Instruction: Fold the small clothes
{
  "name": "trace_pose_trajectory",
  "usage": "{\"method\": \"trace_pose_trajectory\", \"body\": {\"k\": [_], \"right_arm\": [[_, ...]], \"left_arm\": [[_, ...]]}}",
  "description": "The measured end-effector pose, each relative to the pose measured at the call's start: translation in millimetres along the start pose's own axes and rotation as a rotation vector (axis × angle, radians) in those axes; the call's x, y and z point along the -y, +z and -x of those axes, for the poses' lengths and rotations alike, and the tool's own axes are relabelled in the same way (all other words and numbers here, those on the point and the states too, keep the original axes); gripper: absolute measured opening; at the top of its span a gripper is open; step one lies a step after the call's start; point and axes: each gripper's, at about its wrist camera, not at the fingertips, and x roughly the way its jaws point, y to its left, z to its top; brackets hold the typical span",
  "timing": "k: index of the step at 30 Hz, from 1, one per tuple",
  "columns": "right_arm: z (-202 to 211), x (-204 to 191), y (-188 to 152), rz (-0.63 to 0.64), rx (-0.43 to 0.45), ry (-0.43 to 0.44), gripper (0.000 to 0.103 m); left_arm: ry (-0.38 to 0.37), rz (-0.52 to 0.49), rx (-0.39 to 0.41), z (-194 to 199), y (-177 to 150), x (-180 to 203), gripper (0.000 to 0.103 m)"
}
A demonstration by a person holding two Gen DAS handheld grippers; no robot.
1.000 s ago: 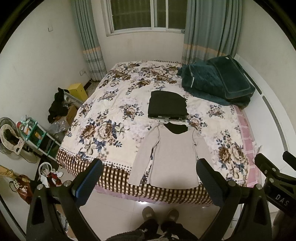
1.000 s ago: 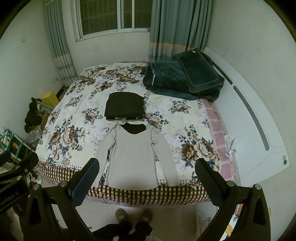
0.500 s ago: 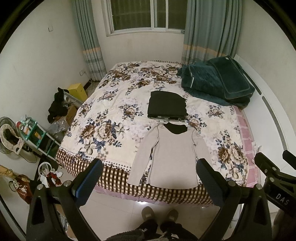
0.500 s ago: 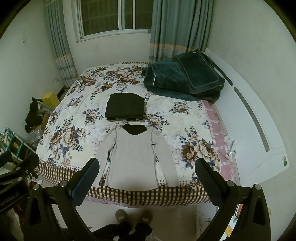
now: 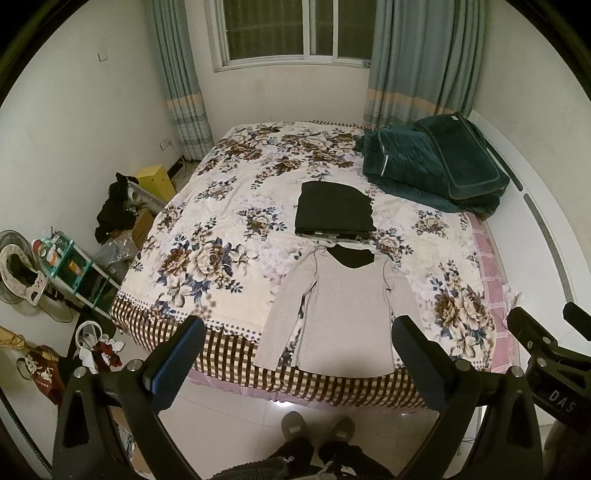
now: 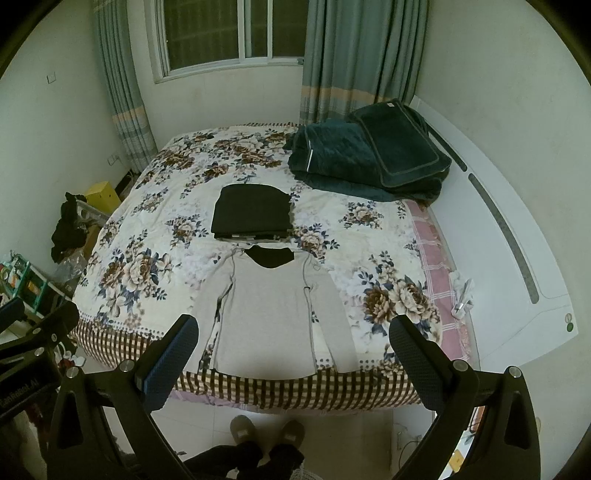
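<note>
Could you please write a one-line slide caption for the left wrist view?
Open left gripper hovers above a grey long-sleeved top laid flat on the floral bed.

**Dim indoor light, strong fisheye warp**

Both views are lit weakly from overhead, with a greenish cast. The window [image 5: 295, 33] is seen dark, so no daylight is supplied. A small glare patch is reflected on the floor tiles [image 5: 280, 404] below the bed edge. Soft shadow is cast under the wide-spread fingers [image 6: 410, 350] of the right gripper. Walls and curtains [image 6: 354, 55] are bent at the rims, and black vignetting is seen in all corners. Focus is held fairly sharp centrally
</note>
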Motion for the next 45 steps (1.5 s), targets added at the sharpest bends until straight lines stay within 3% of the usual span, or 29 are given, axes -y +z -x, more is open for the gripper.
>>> {"method": "trace_pose_trajectory", "body": {"k": [10,14,17,19,22,25,29,32,37,38,40,43,44,45], "right_arm": [[-12,0,-3,-0.009,-0.001,0.001,0.103],[-35,-1,4,-0.066,-0.044,0.014,0.103],[-88,12,21,-0.154,-0.100,0.005,0.103],[-145,39,7,-0.234,-0.150,-0.031,0.103],[-226,83,-12,-0.352,-0.247,-0.093,0.103],[-310,137,-42,-0.458,-0.366,-0.133,0.103],[-423,216,-110,-0.622,-0.496,-0.144,0.103],[-508,263,-173,-0.765,-0.599,-0.106,0.103],[-613,299,-272,-1.016,-0.782,-0.009,0.098],[-625,300,-287,-1.067,-0.793,0.019,0.095],[-645,299,-310,-1.139,-0.802,0.080,0.080],[-645,300,-318,-1.190,-0.723,0.089,0.045],[-643,303,-322,-1.211,-0.695,0.106,0.017],[-639,305,-322,-1.223,-0.671,0.135,0.005]], "left_arm": [[0.003,0.002,0.004,-1,-3,0,0.103],[0.063,0.005,0.037,-27,4,0,0.103],[0.135,-0.022,0.066,-71,5,2,0.103],[0.157,-0.047,0.065,-110,3,3,0.103],[0.163,-0.058,0.023,-177,-6,4,0.103],[0.197,-0.076,-0.075,-254,-19,13,0.103],[0.219,-0.076,-0.188,-339,-40,29,0.103],[0.239,-0.056,-0.296,-402,-59,43,0.103],[0.306,-0.024,-0.407,-475,-92,57,0.103],[0.320,-0.027,-0.430,-488,-100,60,0.103],[0.338,-0.032,-0.463,-507,-111,65,0.103],[0.349,-0.040,-0.490,-530,-121,71,0.103],[0.346,-0.037,-0.499,-537,-123,72,0.103],[0.340,-0.031,-0.501,-541,-125,73,0.103]]}}
